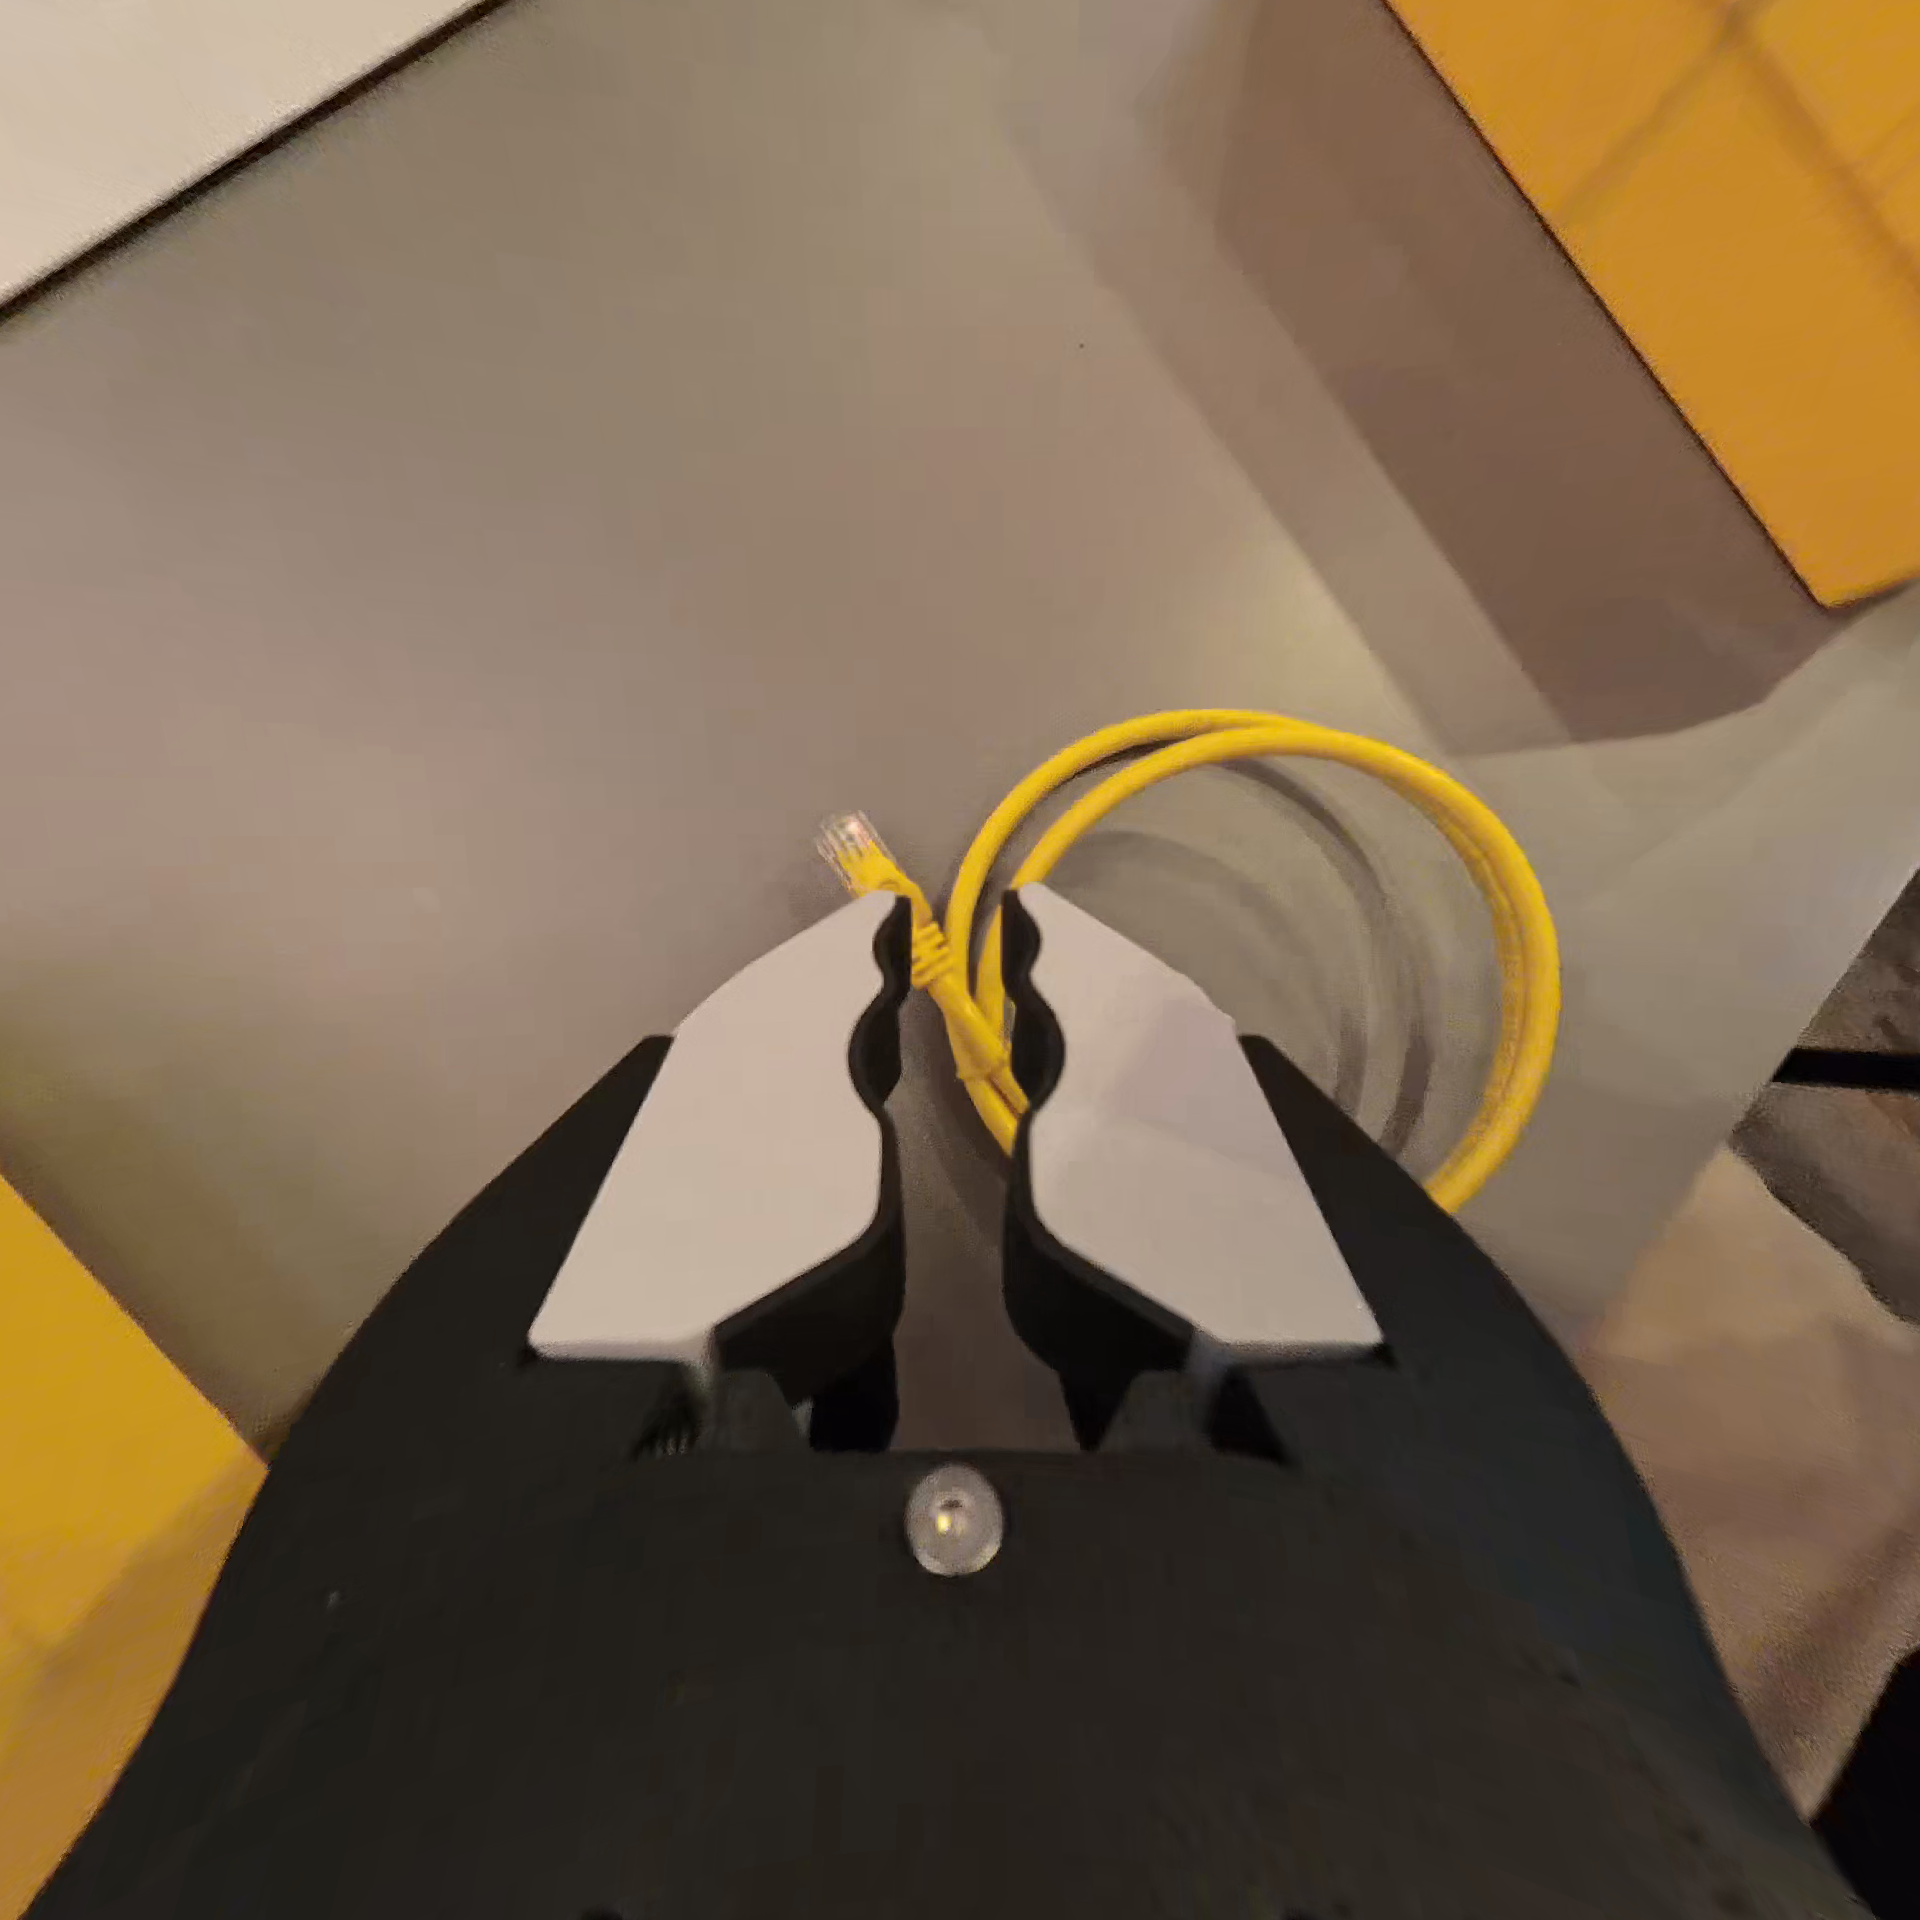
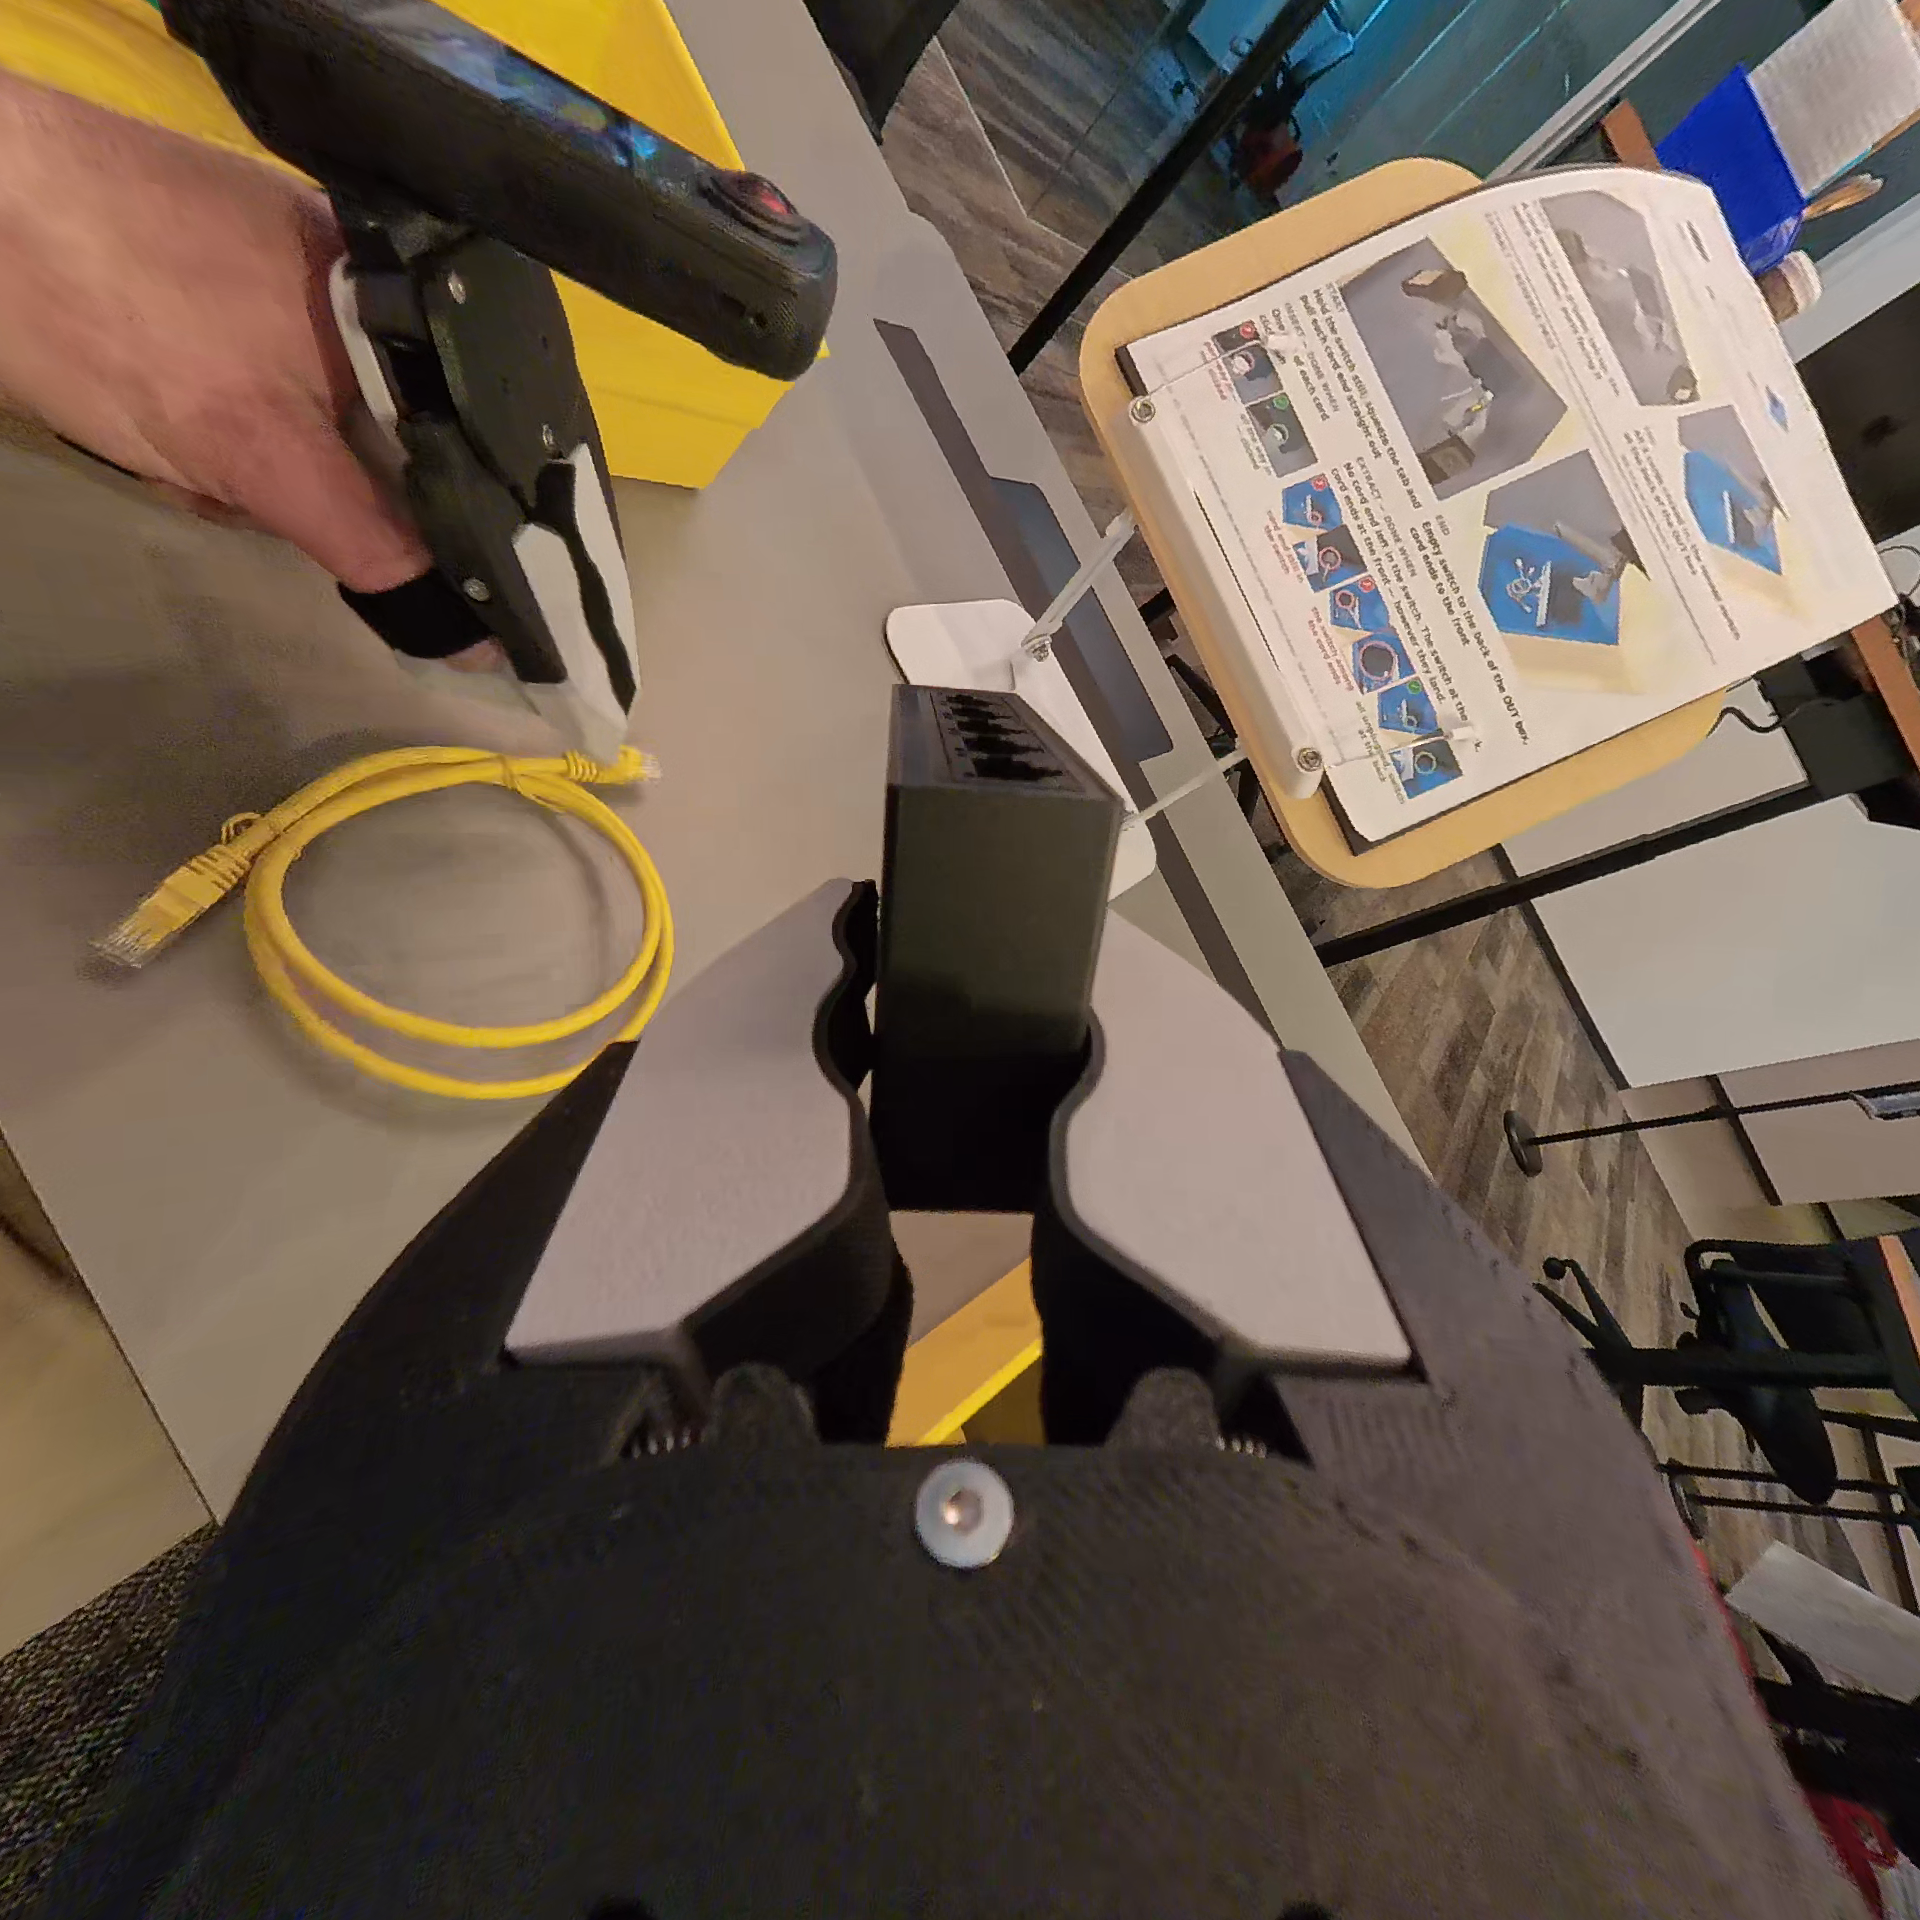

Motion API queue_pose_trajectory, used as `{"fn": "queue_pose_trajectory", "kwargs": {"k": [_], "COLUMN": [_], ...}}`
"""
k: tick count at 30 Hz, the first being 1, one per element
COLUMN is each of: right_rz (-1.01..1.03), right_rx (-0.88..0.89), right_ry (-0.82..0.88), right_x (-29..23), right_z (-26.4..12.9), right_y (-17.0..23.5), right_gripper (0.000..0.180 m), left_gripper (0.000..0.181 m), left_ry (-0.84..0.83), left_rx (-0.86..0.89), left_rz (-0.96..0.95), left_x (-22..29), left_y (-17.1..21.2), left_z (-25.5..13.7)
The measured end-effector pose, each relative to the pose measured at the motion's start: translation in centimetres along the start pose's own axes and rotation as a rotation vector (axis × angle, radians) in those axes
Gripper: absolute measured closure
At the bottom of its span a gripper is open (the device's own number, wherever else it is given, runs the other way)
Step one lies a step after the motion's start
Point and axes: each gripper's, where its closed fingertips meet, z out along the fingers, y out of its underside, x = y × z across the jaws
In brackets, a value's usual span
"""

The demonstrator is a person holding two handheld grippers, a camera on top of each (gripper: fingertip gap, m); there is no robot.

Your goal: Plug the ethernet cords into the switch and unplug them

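Note:
A yellow ethernet cord (image 1: pixel 1496 914) lies coiled on the grey table (image 1: pixel 520 623). One clear plug (image 1: pixel 850 847) points away just past my left gripper (image 1: pixel 956 914). The left gripper is slightly open, with the cord's boot in the gap between its fingers. In the right wrist view the left gripper (image 2: pixel 603 727) hovers tip-down over that plug end (image 2: pixel 629 769), and the cord's other plug (image 2: pixel 156 920) lies at the left of the coil (image 2: pixel 457 1039). My right gripper (image 2: pixel 982 914) is shut on the black switch (image 2: pixel 987 935), whose port row (image 2: pixel 992 743) faces away.
Yellow bins stand at the table's back (image 2: pixel 675 364), at the upper right (image 1: pixel 1714 260) and lower left (image 1: pixel 94 1455) of the left view. A printed instruction sheet on a tilted board (image 2: pixel 1455 499) stands on a white base (image 2: pixel 956 639) beyond the switch. A hand (image 2: pixel 156 312) holds the left gripper. The gap from one gripper's tips to the other's is roughly 20 cm.

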Motion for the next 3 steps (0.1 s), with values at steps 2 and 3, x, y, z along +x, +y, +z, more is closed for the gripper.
{"fn": "queue_pose_trajectory", "kwargs": {"k": [2, 3], "right_rz": [0.003, 0.003], "right_rx": [0.001, -0.001], "right_ry": [-0.006, -0.008], "right_x": [-0.1, -0.2], "right_z": [0.2, 0.2], "right_y": [0.1, 0.1], "right_gripper": [0.15, 0.15], "left_gripper": [0.16, 0.156], "left_ry": [0.002, -0.047], "left_rx": [-0.046, -0.084], "left_rz": [-0.016, 0.023], "left_x": [-0.1, -0.6], "left_y": [0.8, 1.5], "left_z": [0.9, 1.3]}}
